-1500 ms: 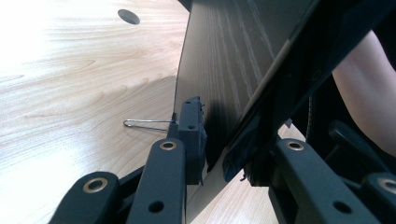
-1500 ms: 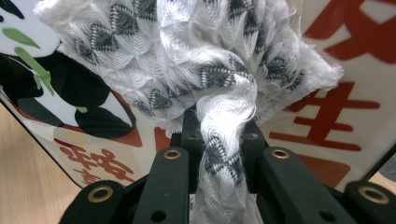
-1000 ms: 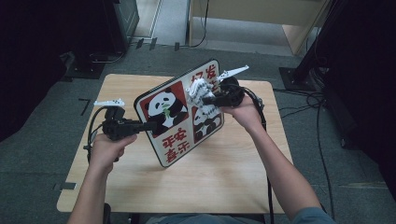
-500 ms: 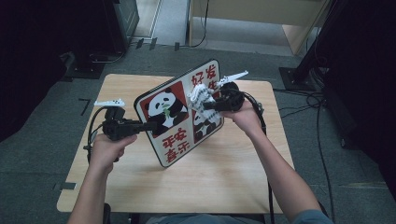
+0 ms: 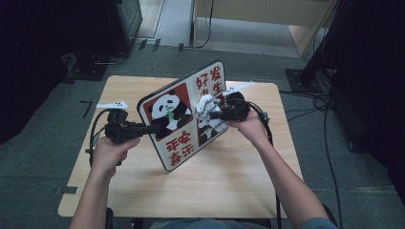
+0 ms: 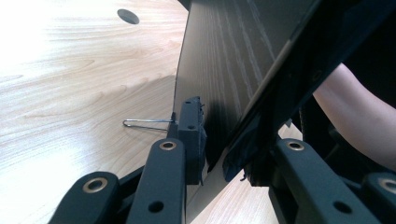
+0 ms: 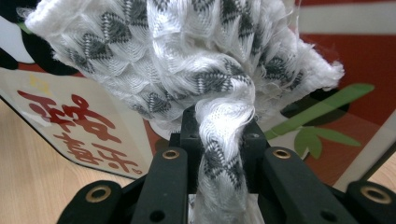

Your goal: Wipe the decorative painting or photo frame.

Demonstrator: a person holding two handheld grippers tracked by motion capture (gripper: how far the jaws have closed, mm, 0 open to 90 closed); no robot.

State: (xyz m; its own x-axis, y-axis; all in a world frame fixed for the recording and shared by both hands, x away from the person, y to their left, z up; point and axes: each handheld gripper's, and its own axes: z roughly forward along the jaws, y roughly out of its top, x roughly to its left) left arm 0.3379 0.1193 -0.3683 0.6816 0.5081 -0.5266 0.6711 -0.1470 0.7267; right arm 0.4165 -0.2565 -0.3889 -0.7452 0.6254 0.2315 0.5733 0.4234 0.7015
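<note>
Panda board (image 5: 184, 117), held tilted on edge above the wooden desk (image 5: 229, 176): red and white panels with pandas, green bamboo leaves and red Chinese characters. Left tool (image 5: 143, 129) clenched on the board's left edge. Right tool (image 7: 219, 144) clenched on a white, grey-patterned cloth (image 7: 187, 60), pressed against the board's face. Cables (image 5: 305, 102) cross the floor.

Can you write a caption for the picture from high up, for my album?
Left tool holds a tilted panda board while right tool presses a white cloth on it.
</note>
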